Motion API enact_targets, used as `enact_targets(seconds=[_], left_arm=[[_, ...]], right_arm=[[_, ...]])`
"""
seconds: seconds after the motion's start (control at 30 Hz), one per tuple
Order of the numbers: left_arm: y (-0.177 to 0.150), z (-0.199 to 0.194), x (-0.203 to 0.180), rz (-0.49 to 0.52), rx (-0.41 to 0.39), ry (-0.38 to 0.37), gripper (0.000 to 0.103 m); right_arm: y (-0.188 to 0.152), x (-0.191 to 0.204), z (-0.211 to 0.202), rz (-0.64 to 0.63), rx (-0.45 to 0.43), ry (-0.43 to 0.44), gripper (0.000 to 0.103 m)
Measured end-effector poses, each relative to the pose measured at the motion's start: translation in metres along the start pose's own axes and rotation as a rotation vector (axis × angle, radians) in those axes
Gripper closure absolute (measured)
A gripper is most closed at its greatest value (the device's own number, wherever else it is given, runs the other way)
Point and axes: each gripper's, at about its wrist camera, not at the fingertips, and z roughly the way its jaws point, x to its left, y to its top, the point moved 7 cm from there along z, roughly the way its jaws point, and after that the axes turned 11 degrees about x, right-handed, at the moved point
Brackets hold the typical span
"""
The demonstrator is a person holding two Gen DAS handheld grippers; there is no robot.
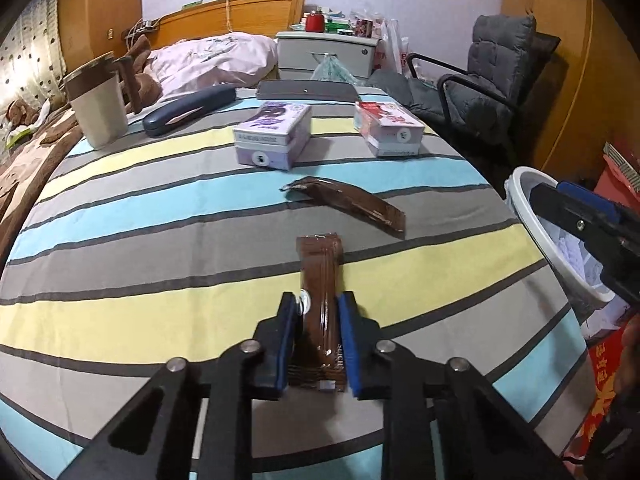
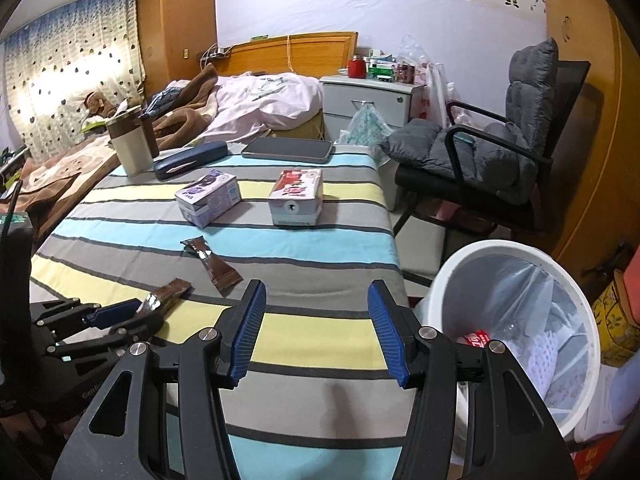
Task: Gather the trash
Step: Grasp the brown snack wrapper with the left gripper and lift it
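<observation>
1. Across the striped tablecloth (image 2: 328, 248) of grey, pale blue and yellow bands, two brown snack wrappers are lying near the front edge
2. Nearer the camera, the left gripper (image 1: 318, 308) is pinching one brown wrapper (image 1: 322, 280) between its blue pads, the wrapper's far end resting on the cloth; the right wrist view is showing the same gripper (image 2: 138, 314) clamped on the wrapper (image 2: 168, 294)
3. Just beyond it, the second wrapper (image 1: 352, 204) is lying flat and untouched, well apart from both grippers
4. Over the table's front edge, the right gripper (image 2: 316, 300) is hovering with its fingers spread wide and nothing between them
5. Beside the table's right edge, a white bin (image 2: 516, 248) lined with a clear bag is standing on the floor, holding white paper and a red scrap
6. Farther back on the cloth, a purple box (image 2: 210, 196) and a red-and-white box (image 2: 298, 196) are sitting side by side; their printing is too small to read
7. Along the far edge, a cream cup (image 2: 130, 144) with a brown lid, a dark blue case (image 2: 192, 160) and a dark tablet (image 2: 288, 148) are resting
8. Behind the table, a bed (image 2: 260, 108) with a pink quilt, a white nightstand (image 2: 372, 100) and a grey padded armchair (image 2: 500, 148) are filling the room, under cartoon wall stickers
</observation>
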Motion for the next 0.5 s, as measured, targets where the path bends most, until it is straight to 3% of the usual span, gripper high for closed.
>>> enact_targets(seconds=[0.5], left_arm=[[-0.005, -0.008, 0.055, -0.094, -0.022, 0.054, 0.08]], right_arm=[[0.01, 0.042, 0.031, -0.097, 0.077, 0.071, 0.048]])
